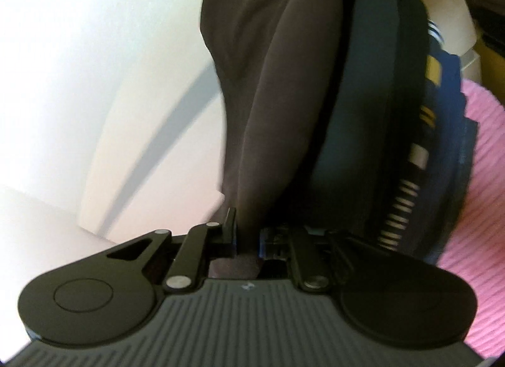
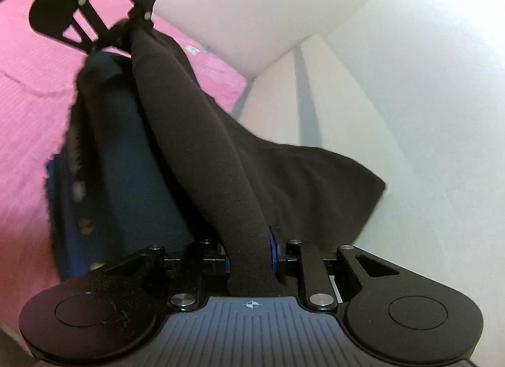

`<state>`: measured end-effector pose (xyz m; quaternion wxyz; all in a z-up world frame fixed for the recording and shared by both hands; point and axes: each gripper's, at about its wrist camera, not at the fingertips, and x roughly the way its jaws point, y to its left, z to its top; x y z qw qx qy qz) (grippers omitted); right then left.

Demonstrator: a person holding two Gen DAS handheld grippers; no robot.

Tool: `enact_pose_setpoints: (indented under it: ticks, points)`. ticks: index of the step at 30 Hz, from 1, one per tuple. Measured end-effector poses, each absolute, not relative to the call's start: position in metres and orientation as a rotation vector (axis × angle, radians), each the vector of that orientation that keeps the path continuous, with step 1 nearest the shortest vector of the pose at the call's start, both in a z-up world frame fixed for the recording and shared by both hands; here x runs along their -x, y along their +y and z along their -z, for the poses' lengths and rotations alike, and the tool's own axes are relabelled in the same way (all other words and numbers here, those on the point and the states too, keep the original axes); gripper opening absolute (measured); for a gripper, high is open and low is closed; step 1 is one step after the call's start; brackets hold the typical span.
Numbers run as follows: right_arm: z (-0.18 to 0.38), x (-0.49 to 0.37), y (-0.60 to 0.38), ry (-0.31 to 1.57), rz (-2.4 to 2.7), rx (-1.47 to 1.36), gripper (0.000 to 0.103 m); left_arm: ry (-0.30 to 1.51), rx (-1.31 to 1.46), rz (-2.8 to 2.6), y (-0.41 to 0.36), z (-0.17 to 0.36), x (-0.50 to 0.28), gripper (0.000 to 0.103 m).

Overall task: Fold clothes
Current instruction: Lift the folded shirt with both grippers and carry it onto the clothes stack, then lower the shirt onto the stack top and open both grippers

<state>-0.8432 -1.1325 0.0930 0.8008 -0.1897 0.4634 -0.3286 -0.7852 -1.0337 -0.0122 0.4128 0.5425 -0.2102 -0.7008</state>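
pale walls (image 2: 394, 67) meet in a corner behind a pink ribbed bedspread (image 2: 28, 89). stretched between the two tools hangs a dark brown garment (image 1: 271, 108), one free flap drooping toward the wall. the left gripper (image 1: 247, 240) is clamped tight on one bunched end; the right gripper (image 2: 249, 256) pinches the other end between its blue pads. below the cloth lies a navy garment (image 1: 353, 108) with yellow and white stripes, on the bedspread.
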Motion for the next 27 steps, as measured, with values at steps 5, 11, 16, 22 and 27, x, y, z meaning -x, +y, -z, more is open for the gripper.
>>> enact_pose_setpoints:
  ticks: [5, 11, 16, 22, 27]
  points:
    - [-0.085, 0.847, -1.146, 1.006, 0.702, 0.417, 0.022, -0.529, -1.368, 1.735, -1.030, 0.033, 0.806, 0.009]
    - [-0.087, 0.849, -1.142, 1.017, 0.722, 0.400, 0.022, -0.546, -1.348, 1.744, -1.030, 0.034, 0.819, 0.009]
    - [-0.099, 0.859, -1.144, 1.015, 0.768, 0.400, 0.022, -0.523, -1.296, 1.760, -1.038, 0.022, 0.827, 0.010]
    - [-0.078, 0.851, -1.132, 1.048, 0.784, 0.428, 0.028, -0.602, -1.373, 1.744, -1.036, 0.037, 0.823, 0.011]
    - [-0.086, 0.854, -1.122, 1.056, 0.818, 0.388, 0.036, -0.547, -1.365, 1.730, -1.028, 0.028, 0.811, 0.018]
